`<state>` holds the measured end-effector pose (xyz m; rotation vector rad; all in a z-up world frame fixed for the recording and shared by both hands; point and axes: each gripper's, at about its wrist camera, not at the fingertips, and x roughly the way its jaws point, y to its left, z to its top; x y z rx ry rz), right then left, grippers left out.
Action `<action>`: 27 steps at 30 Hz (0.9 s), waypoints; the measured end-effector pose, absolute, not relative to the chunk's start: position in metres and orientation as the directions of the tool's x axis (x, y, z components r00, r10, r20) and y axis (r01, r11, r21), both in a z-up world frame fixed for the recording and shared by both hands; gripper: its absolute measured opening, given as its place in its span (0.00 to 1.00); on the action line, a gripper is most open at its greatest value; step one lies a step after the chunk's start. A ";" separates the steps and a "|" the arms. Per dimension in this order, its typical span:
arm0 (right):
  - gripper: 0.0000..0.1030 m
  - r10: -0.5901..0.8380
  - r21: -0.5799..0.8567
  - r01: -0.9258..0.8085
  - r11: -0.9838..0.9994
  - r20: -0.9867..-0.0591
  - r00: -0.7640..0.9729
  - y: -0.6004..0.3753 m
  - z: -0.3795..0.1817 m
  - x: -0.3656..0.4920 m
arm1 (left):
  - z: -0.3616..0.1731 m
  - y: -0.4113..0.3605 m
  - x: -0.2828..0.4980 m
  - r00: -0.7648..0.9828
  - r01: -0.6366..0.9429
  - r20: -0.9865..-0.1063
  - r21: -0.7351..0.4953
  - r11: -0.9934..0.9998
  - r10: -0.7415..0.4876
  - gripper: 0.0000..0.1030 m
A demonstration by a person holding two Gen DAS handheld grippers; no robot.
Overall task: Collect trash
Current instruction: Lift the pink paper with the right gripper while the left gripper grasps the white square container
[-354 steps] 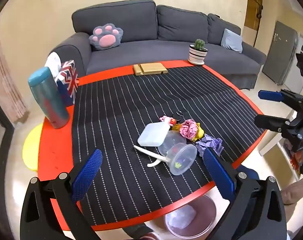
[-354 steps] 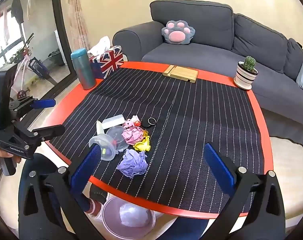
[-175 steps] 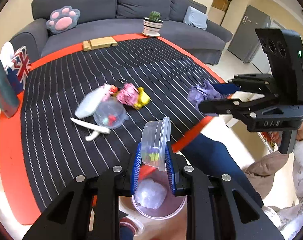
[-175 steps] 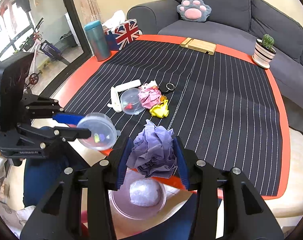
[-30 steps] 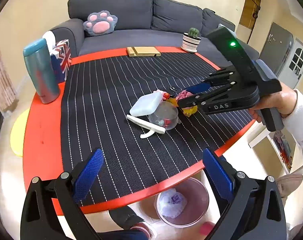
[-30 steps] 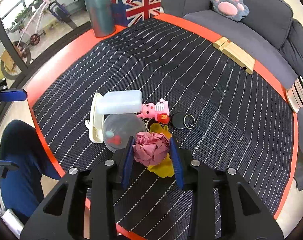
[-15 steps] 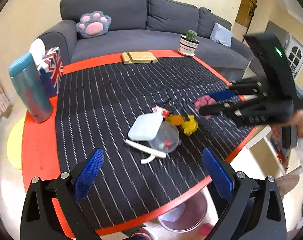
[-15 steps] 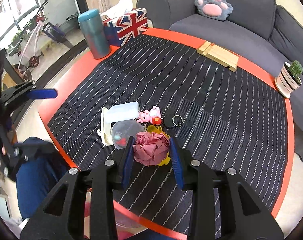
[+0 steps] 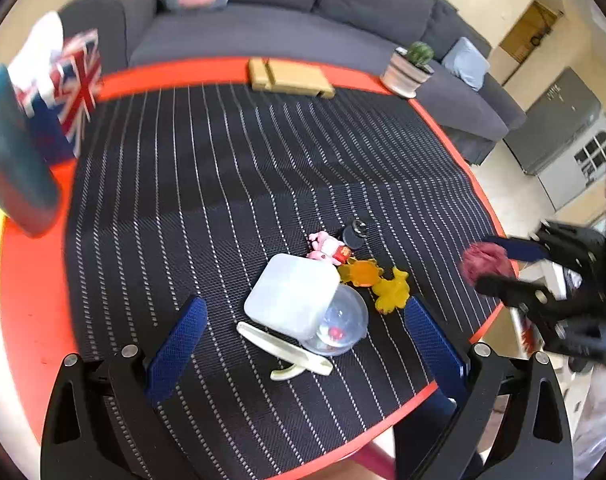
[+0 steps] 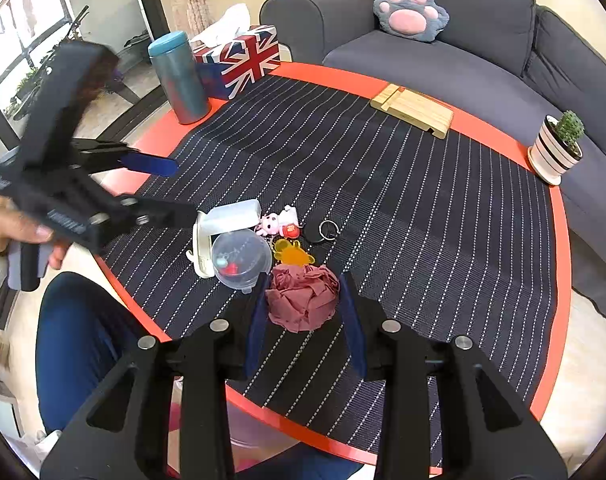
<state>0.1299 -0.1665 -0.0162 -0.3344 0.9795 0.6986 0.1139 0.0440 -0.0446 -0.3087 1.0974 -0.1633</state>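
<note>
Blur smears your left-view edges: flask [image 9: 13, 152] and flag box [image 9: 69, 88] are soft, and your right gripper [image 9: 499, 264] is streaky at the frame's right. Bin mostly hidden under the table [image 10: 559, 264] rim; only a pink sliver [image 10: 243, 436] shows. Your right gripper [image 10: 305, 312] is nearly closed, pads pinching the red wad [image 10: 303, 300], lifted over the near mat. Your left gripper [image 9: 303, 344] gapes wide, empty, over the cup [image 9: 339, 320], lid [image 9: 291, 296] and scraper [image 9: 283, 348]. Versus a second ago: wad is up off the yellow toy [image 9: 391, 290]; your left gripper has swung closer to the pile.
</note>
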 end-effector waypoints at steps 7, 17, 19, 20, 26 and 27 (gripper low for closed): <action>0.34 0.382 0.043 -0.672 0.740 -0.848 0.367 -0.171 -0.016 0.130 | -0.071 0.047 0.134 0.385 -0.087 -0.857 -0.402 0.911 -0.342 0.93; 0.34 0.381 0.043 -0.673 0.738 -0.850 0.363 -0.172 -0.020 0.129 | -0.091 0.046 0.141 0.342 -0.150 -0.859 -0.449 0.881 -0.380 0.92; 0.34 0.383 0.045 -0.674 0.737 -0.849 0.363 -0.172 -0.020 0.129 | -0.093 0.046 0.143 0.339 -0.157 -0.861 -0.448 0.880 -0.378 0.92; 0.34 0.383 0.044 -0.674 0.737 -0.850 0.363 -0.172 -0.020 0.129 | -0.094 0.046 0.143 0.339 -0.159 -0.859 -0.453 0.877 -0.382 0.92; 0.34 0.382 0.043 -0.674 0.737 -0.850 0.363 -0.172 -0.020 0.130 | -0.096 0.043 0.145 0.334 -0.157 -0.862 -0.449 0.879 -0.381 0.74; 0.34 0.382 0.043 -0.674 0.737 -0.850 0.363 -0.172 -0.020 0.130 | -0.096 0.043 0.145 0.334 -0.156 -0.862 -0.451 0.879 -0.383 0.70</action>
